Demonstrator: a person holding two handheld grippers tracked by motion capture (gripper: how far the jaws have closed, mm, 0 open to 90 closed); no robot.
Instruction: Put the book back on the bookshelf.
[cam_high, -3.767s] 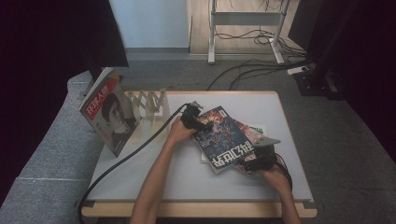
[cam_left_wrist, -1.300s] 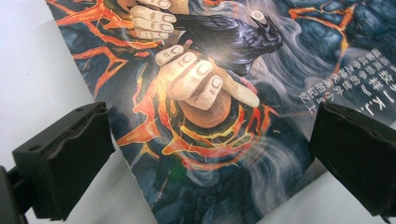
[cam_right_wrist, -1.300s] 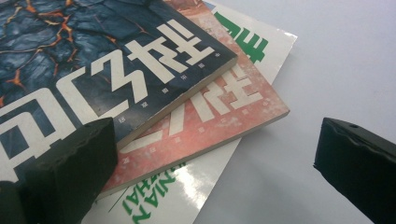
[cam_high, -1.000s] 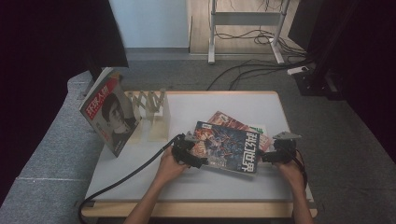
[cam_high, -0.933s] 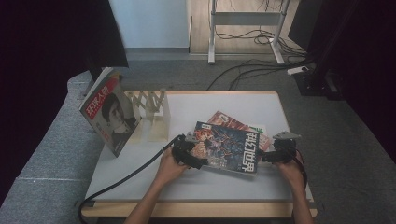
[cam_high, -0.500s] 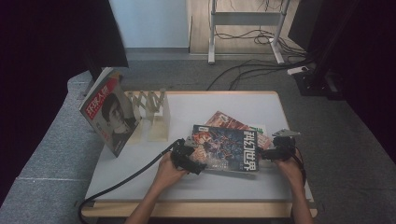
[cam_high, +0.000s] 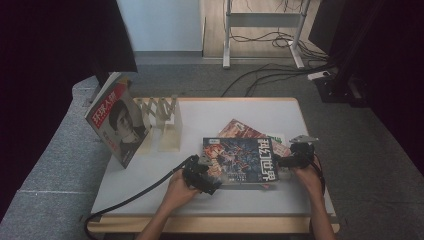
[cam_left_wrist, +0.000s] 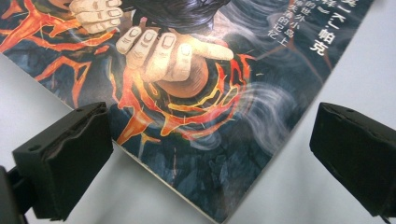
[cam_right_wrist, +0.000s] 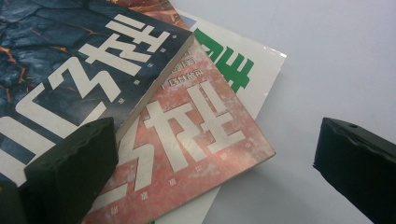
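Note:
A dark blue fantasy magazine (cam_high: 239, 160) lies flat on top of a small stack on the white table (cam_high: 210, 115). Under it are a red magazine (cam_right_wrist: 187, 135) and a white one with green print (cam_right_wrist: 243, 70). My left gripper (cam_high: 207, 174) is at the dark magazine's near-left corner. In the left gripper view it (cam_left_wrist: 210, 163) is open, with that corner (cam_left_wrist: 196, 140) lying between the wide jaws. My right gripper (cam_high: 286, 161) is at the stack's right side. It (cam_right_wrist: 215, 172) is open above the red magazine's corner, its left jaw over the dark cover (cam_right_wrist: 70, 60).
A wooden zigzag rack (cam_high: 162, 120) stands at the table's back left, with a portrait magazine (cam_high: 116, 127) leaning upright against its left end. Black cable (cam_high: 135, 192) trails from the left gripper over the front-left edge. Bare table surface lies behind the stack.
The dark magazine has turned from a diagonal tilt to lie square with the table's front edge, shifted nearer the front. Both hands came down and apart with it.

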